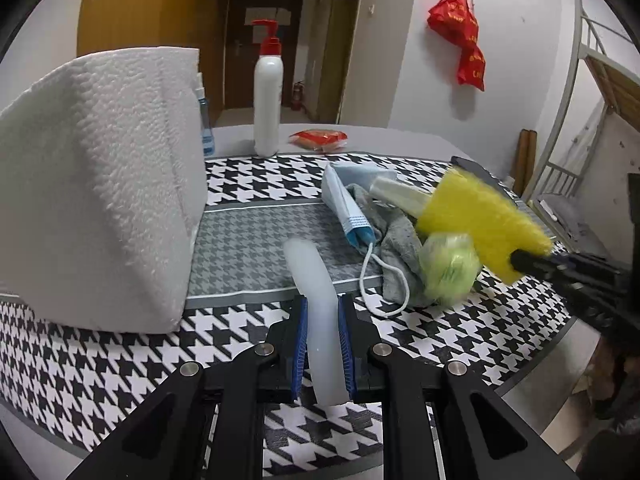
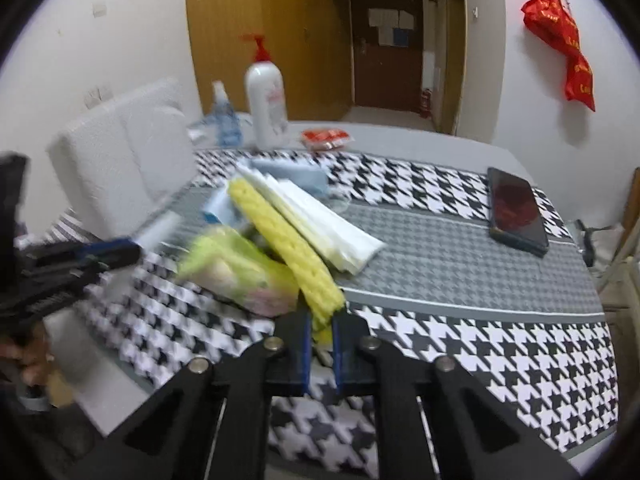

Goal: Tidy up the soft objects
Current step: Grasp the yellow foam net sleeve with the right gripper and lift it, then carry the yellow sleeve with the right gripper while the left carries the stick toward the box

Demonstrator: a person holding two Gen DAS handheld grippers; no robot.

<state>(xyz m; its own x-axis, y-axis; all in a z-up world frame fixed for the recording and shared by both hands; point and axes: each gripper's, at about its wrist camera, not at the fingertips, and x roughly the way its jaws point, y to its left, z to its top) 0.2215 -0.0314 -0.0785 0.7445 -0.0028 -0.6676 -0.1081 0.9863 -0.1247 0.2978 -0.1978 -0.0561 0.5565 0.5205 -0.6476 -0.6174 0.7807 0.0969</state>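
Left wrist view: my left gripper [image 1: 323, 344] has its fingers clamped on a pale silicone strip [image 1: 316, 304], its long axis running straight ahead. Right wrist view: my right gripper [image 2: 320, 350] pinches the near end of the yellow sponge [image 2: 286, 248], which stretches away up-left over the tabletop [image 2: 460, 272].

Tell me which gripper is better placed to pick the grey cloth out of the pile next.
Neither is free: the left gripper is shut on a translucent white strip, the right gripper on the yellow sponge. Probably the left, once emptied: the grey cloth lies just ahead of it.
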